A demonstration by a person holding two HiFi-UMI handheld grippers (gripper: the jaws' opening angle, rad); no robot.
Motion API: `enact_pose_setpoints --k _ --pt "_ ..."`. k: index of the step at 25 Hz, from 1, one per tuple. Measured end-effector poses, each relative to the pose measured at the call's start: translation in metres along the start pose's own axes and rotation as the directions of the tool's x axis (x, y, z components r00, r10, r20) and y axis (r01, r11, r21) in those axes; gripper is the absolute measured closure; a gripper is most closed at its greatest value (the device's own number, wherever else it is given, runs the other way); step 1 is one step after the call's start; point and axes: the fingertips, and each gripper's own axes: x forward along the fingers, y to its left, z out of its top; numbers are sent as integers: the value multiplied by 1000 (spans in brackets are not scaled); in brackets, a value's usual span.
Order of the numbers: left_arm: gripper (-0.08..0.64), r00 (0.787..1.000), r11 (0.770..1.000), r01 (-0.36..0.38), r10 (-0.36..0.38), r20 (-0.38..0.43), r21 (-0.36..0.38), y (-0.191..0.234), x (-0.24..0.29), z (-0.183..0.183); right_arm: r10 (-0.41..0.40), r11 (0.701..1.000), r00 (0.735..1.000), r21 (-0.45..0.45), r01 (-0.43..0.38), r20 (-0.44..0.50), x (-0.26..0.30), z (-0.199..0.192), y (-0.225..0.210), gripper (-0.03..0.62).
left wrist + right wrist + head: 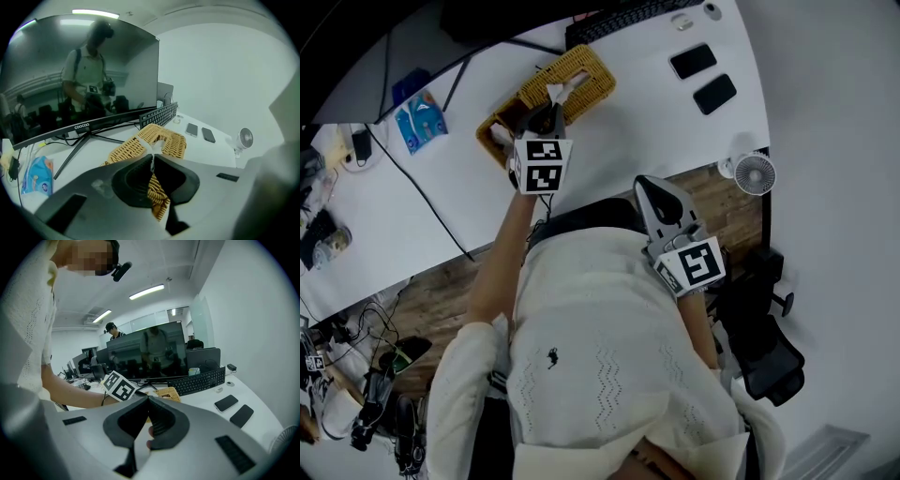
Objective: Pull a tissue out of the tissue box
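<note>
White surface (637,122) bears the tissue box (586,80). Its own view alone shows the left gripper (153,158) pinching the tissue (556,92) in its jaws — the right gripper (147,398) has jaws shut, empty.

White desk (619,141): wicker tissue box (577,80) under the left gripper's (546,117) tips, blue packet (420,122) to its left. Keyboard (628,17) and two phones (694,61) (715,94) lie beyond the right gripper (649,187), small fan (755,173) to its right.

place: office | evidence: white desk (628,131), monitor (84,70), keyboard (197,380), swivel chair (769,361), more workstations (84,366) behind
</note>
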Motion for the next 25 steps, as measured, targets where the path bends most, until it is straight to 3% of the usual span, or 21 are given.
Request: enact_pose_setpoints --k 25 --pt "538 998 998 -47 48 31 -29 -1 -22 -4 55 998 998 -25 -55 3 3 0 16 591"
